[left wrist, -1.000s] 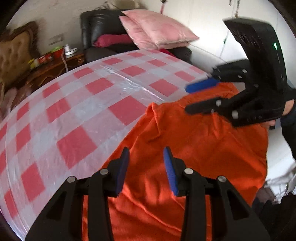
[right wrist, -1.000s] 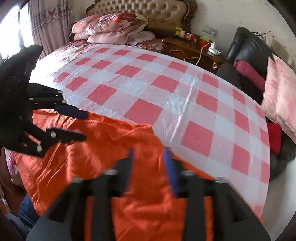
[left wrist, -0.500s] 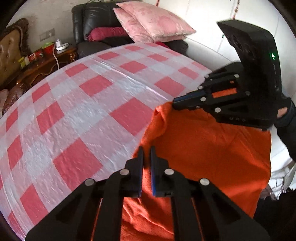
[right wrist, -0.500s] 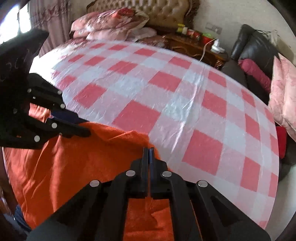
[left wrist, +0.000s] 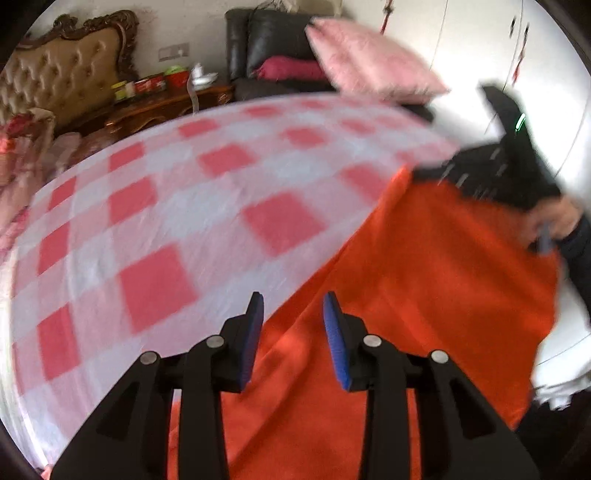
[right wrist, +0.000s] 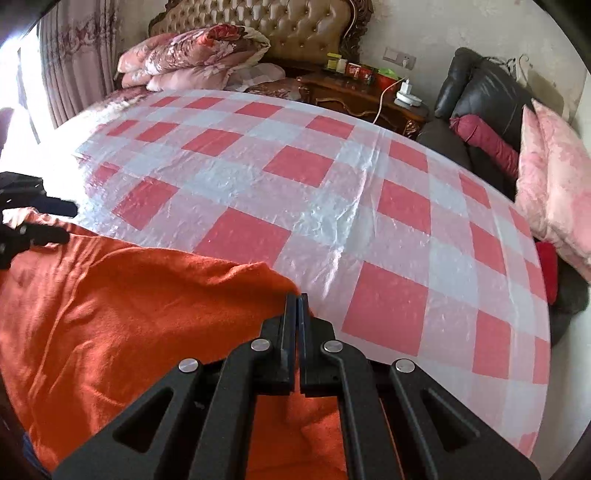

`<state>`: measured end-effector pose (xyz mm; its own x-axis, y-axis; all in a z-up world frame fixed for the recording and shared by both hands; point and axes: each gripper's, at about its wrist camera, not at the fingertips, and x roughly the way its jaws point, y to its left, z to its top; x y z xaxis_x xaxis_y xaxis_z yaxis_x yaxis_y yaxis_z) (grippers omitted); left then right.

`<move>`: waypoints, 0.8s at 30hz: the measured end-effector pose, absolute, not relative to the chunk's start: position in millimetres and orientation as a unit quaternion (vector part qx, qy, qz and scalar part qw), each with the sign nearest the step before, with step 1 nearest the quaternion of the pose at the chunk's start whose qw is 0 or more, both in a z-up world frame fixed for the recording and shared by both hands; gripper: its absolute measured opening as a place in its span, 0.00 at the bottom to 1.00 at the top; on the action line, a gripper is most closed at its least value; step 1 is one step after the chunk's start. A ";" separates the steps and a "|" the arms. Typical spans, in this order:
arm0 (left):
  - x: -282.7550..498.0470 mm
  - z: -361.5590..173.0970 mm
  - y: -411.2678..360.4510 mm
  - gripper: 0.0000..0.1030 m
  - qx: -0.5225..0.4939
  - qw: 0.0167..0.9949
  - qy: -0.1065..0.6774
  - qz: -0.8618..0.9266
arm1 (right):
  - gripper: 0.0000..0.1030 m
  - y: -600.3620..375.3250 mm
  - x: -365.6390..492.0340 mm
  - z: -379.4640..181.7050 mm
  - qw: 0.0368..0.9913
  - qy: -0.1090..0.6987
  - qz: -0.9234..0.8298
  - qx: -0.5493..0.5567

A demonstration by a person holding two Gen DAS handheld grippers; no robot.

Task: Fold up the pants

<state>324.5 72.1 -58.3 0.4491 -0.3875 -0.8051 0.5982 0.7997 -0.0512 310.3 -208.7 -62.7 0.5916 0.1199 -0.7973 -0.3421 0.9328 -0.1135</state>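
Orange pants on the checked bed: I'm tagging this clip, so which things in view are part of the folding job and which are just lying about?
Part of the job:
- orange pants
- right gripper, shut on the pants' edge
- left gripper, open above the pants
- checked bed cover, the folding surface

Just lying about:
- pink pillow
- folded quilts
- black sofa
- nightstand

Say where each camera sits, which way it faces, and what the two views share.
Left wrist: on the left gripper, looking along its open fingers over the orange pants toward the black sofa; the right gripper and hand show, blurred.
Right wrist: on the right gripper, fingers shut on the pants, facing the headboard; the left gripper shows at the left edge.
Shared: pants, checked bedcover, sofa, nightstand.
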 end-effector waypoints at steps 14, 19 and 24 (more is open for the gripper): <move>154.8 -7.3 340.3 0.65 -0.108 0.957 0.250 0.101 | 0.74 -296.6 142.1 -44.1 0.944 0.326 -0.017 -0.042; 97.7 -50.6 409.8 0.63 -0.276 0.910 0.305 0.060 | 0.74 -357.2 103.9 -80.6 0.922 0.378 -0.088 -0.004; 112.6 -29.5 371.4 0.61 -0.214 0.931 0.294 -0.035 | 0.73 -354.1 100.4 -78.9 0.918 0.378 -0.106 -0.057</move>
